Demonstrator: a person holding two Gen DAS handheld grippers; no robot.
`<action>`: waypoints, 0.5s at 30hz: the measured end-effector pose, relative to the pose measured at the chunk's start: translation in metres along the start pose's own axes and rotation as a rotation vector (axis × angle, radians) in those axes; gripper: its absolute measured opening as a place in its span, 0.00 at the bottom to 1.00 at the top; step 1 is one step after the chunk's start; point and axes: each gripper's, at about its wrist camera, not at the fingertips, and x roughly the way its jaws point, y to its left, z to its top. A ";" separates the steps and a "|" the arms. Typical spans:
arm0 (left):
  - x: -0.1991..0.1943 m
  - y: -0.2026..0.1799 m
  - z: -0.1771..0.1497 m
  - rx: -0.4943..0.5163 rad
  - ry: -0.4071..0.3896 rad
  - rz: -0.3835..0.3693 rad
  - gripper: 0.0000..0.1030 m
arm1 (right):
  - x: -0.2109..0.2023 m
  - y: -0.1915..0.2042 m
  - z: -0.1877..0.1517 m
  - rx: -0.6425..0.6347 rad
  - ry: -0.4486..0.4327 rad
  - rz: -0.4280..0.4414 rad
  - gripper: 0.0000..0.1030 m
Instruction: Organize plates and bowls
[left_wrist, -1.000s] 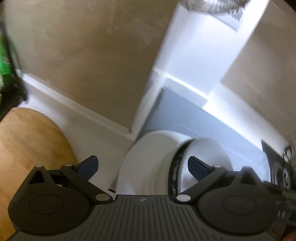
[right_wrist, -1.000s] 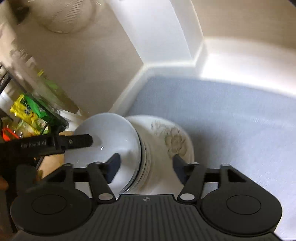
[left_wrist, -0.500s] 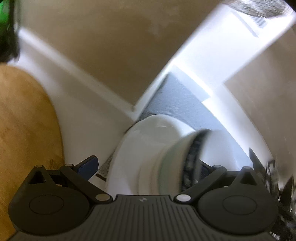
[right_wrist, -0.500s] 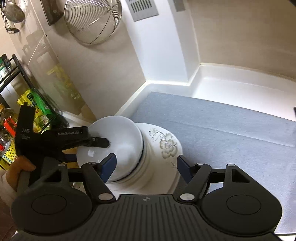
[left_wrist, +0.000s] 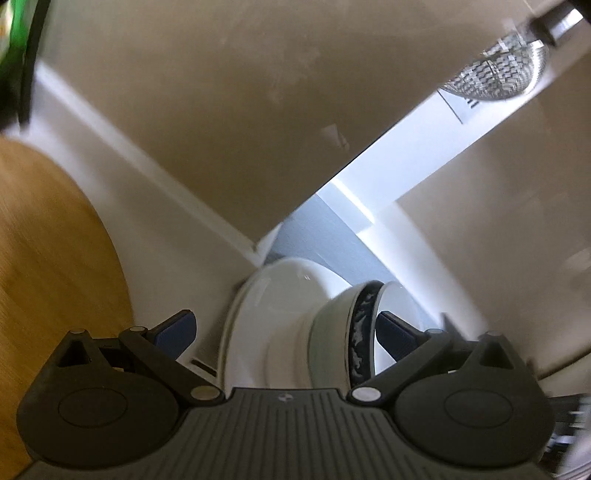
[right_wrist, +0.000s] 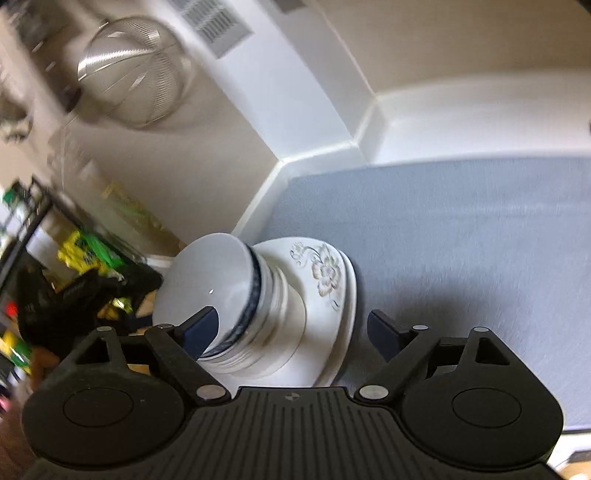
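A stack of white bowls (right_wrist: 221, 295) with a blue-patterned rim band sits on a stack of floral plates (right_wrist: 325, 273) on the grey mat (right_wrist: 461, 240). My right gripper (right_wrist: 295, 330) is open, its fingers either side of the stack, close above it. In the left wrist view the same bowls (left_wrist: 332, 339) and plates (left_wrist: 266, 317) lie between the open fingers of my left gripper (left_wrist: 286, 330), whose right fingertip (left_wrist: 393, 332) is at the top bowl's rim. Neither gripper holds anything.
A round wooden board (left_wrist: 48, 258) lies left of the stack. A wire strainer (right_wrist: 133, 88) hangs on the beige wall. A black rack with green and yellow packets (right_wrist: 85, 251) stands at the left. The white counter edge (right_wrist: 443, 118) runs behind the mat.
Both views have tilted and shifted. My right gripper has moved over the stack, so its fingers now straddle it. The left gripper stays open around the stack.
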 end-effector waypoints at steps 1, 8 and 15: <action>-0.002 0.003 0.000 -0.008 0.005 -0.016 1.00 | 0.005 -0.009 0.000 0.038 0.011 0.014 0.87; -0.012 0.039 -0.010 -0.115 -0.021 -0.194 1.00 | 0.031 -0.054 -0.008 0.237 0.052 0.046 0.87; 0.023 0.081 -0.014 -0.308 0.030 -0.311 1.00 | 0.060 -0.067 -0.014 0.294 0.102 0.095 0.87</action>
